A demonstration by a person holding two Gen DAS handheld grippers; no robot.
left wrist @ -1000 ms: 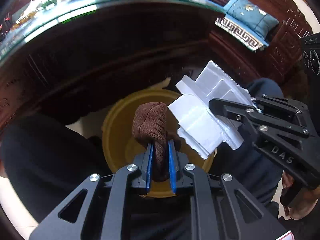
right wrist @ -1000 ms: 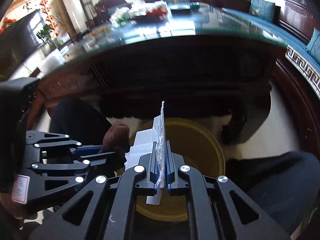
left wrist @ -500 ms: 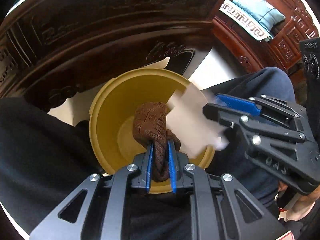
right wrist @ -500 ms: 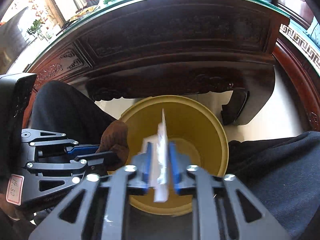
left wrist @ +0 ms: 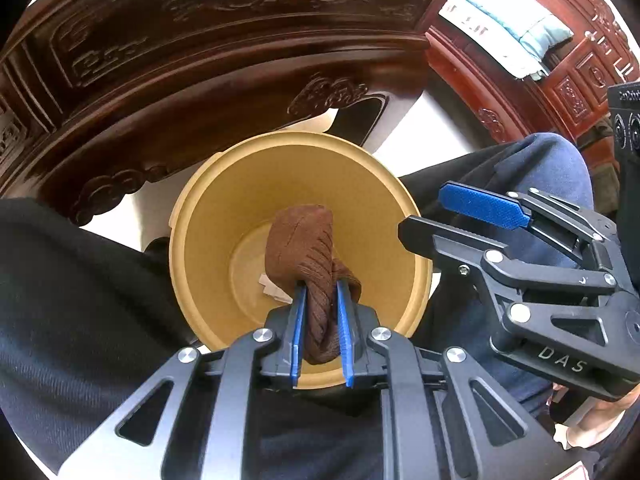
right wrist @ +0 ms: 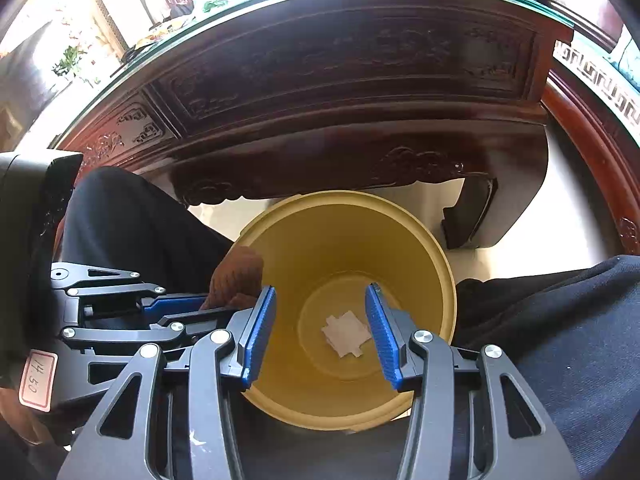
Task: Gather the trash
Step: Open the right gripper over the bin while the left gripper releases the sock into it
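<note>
A dark carved wooden table (right wrist: 352, 92) fills the upper view, and below its apron a yellow bin (right wrist: 400, 216) stands on the pale floor between the person's knees (left wrist: 80, 288), placed there, I judge, so both hands can drop rubbish straight down without reaching.

The right gripper (right wrist: 320, 330) hangs over the bin's mouth with its blue pads spread and nothing between them; its jaws have just been opening. The left gripper (left wrist: 321, 312) is pinched tight on a brown knitted cloth (left wrist: 308, 248), whose folded bulk stands up over the bin, probably next to go.

At the bottom of the bin lies a white foam piece (right wrist: 346, 332) (flat, with a ragged outline). In the left wrist view only a pale corner of it shows behind the cloth, so I would not swear to its full shape there.

A second ago the right gripper was clamped on that foam above the rim; half a second ago the piece was a blur between parting pads. Now it rests inside, and both grippers sit lower over the bin than before.
</note>
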